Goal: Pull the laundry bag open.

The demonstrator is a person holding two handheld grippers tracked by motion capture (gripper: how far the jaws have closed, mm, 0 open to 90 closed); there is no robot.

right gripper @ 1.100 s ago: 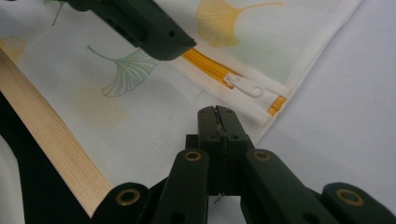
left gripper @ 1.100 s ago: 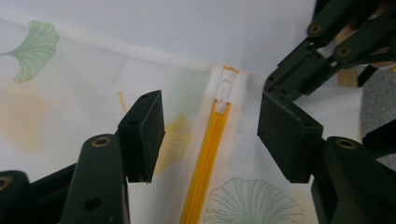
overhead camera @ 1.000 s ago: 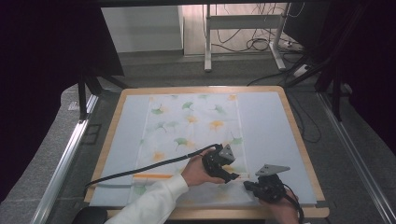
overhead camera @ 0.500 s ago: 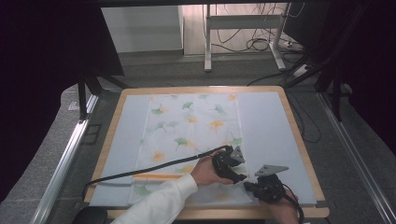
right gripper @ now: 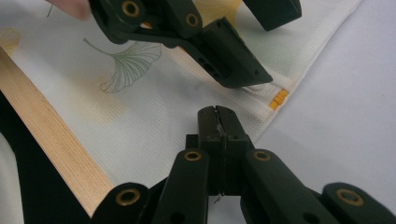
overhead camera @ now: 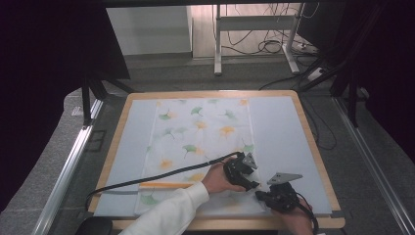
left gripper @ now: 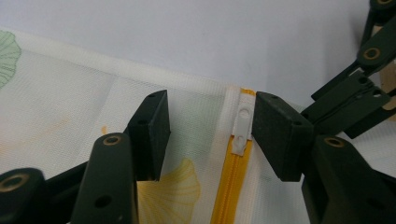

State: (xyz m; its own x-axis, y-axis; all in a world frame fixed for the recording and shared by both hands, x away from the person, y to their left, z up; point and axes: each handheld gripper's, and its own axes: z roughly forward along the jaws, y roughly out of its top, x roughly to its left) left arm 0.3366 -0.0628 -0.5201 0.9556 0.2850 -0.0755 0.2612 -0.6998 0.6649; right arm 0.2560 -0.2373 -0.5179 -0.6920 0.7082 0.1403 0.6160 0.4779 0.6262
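**Observer:** What have your tongs got right now?

**Operator:** My left gripper point(left gripper: 208, 135) is part-open and its jaws have just been closing in. Between them I see the white zipper pull point(left gripper: 242, 127), hard against the right-hand pad, with the left-hand pad well clear of it. Nothing is pinched yet. My right gripper point(right gripper: 218, 122) has its jaws pressed together on the hem of the mesh bag point(right gripper: 140, 116), near the bag's corner, by my reading to hold the cloth down.

**Observer:** And which way does the zipper run from there?

**Operator:** The orange zipper point(left gripper: 229, 182) runs from the pull straight back toward my left gripper's body, so its long axis lies along the jaws, not across them. In the high view, the left gripper point(overhead camera: 243, 171) sits just beside the right gripper point(overhead camera: 274, 196), with the bag point(overhead camera: 205, 132) stretching away over the table point(overhead camera: 313, 147).

**Observer:** So the left hand does the next bit?

**Operator:** I think so. It's the nearer one; it needs to shift toward that right-hand pad to centre the pull before squeezing.
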